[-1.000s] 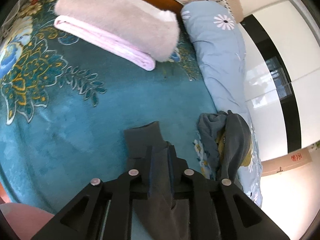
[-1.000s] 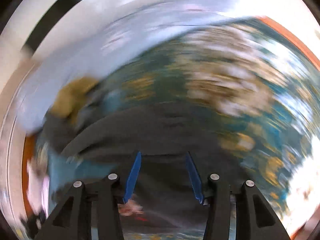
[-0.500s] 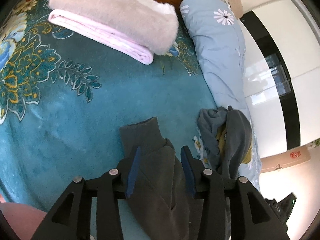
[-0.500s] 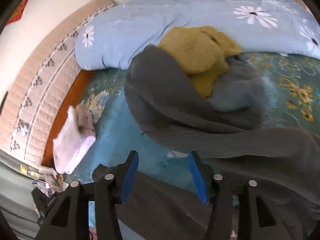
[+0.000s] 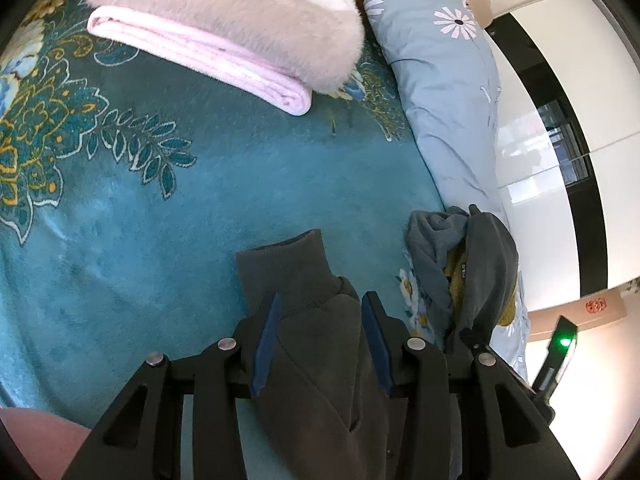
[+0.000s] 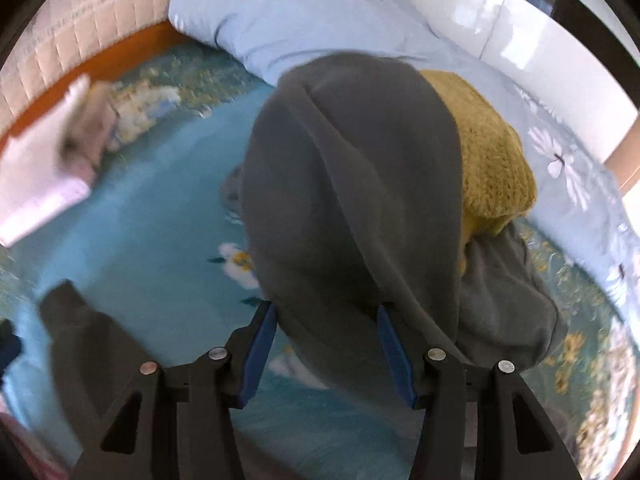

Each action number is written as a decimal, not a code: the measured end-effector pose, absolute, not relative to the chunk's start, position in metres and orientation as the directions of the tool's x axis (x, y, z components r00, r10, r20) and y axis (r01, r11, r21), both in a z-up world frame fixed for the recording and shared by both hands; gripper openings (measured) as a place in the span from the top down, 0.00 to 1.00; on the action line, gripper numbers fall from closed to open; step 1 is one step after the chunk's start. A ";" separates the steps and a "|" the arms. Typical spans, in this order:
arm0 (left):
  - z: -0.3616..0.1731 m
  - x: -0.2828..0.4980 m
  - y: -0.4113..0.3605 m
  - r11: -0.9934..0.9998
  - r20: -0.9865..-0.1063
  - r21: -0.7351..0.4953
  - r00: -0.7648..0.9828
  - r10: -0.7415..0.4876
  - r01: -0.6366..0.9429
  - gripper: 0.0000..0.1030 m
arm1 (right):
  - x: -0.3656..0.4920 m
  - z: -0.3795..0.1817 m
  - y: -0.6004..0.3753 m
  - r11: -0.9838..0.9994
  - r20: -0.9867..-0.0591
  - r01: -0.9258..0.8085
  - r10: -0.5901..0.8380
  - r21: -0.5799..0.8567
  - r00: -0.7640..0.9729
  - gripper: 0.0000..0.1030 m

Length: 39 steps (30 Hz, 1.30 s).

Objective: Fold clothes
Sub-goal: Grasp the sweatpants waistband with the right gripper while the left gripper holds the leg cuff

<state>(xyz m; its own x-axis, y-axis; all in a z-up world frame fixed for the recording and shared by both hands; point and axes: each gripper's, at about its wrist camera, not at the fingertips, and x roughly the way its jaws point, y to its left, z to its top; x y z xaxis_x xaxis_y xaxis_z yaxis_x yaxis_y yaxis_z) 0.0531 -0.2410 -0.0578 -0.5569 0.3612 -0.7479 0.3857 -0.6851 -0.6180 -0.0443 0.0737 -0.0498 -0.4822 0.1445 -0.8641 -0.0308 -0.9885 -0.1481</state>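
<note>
A dark grey sweatshirt lies on the teal floral bedspread (image 5: 224, 200). Its sleeve with ribbed cuff (image 5: 288, 272) runs between the fingers of my left gripper (image 5: 320, 304), which is open and hovers over it. In the right wrist view the sweatshirt's grey body (image 6: 352, 184) is humped up over a mustard knit garment (image 6: 492, 160). My right gripper (image 6: 326, 316) is open, its fingers on either side of the grey fabric's near edge. The same heap (image 5: 472, 264) shows at the right of the left wrist view.
A folded pink fluffy blanket (image 5: 224, 28) lies at the head of the bed. A light blue daisy-print duvet roll (image 5: 444, 92) runs along the far side by a white wall. The wooden bed frame and quilted headboard (image 6: 80, 36) are behind.
My left gripper opened and let go of the grey sleeve, which now lies flat. My right gripper swung round fast and moved up to the grey heap over the mustard knit.
</note>
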 end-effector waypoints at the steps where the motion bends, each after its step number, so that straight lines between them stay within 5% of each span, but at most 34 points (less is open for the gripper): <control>1: -0.059 0.053 -0.242 -0.681 -0.749 -0.619 -0.555 0.362 0.390 0.58 | -0.047 -0.051 0.074 -0.985 -0.863 -0.036 0.165 -0.168 -0.478 0.49; 6: -0.061 0.056 -0.246 -0.656 -0.743 -0.634 -0.557 0.371 0.409 0.58 | -0.054 -0.035 0.082 -0.978 -0.860 -0.066 0.205 -0.197 -0.467 0.92; 15: -0.050 0.066 -0.249 -0.643 -0.716 -0.660 -0.584 0.382 0.389 0.58 | -0.001 0.065 0.083 -0.995 -0.787 0.095 -0.043 -0.020 -0.616 0.94; 21: -0.045 0.069 -0.247 -0.633 -0.703 -0.677 -0.584 0.406 0.375 0.58 | 0.051 0.044 0.070 -0.973 -0.823 0.230 -0.136 0.007 -0.552 0.94; 32: -0.057 0.060 -0.189 -0.651 -0.705 -0.698 -0.441 0.555 0.298 0.58 | 0.094 -0.024 0.086 -0.966 -0.881 0.146 -0.253 0.211 -0.400 0.94; 39: -0.095 0.052 -0.136 -0.427 -0.564 -0.811 -0.337 0.754 0.401 0.58 | 0.102 -0.018 0.152 -0.880 -0.802 -0.111 -0.361 0.462 -0.475 0.94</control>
<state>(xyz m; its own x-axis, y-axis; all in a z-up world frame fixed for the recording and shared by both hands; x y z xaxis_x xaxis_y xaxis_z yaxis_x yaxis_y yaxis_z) 0.0520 -0.1359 -0.0953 -0.3372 0.7540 -0.5637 0.4012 -0.4266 -0.8106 0.1021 0.1518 -0.0180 -0.4754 -0.3614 -0.8021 -0.1115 -0.8796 0.4624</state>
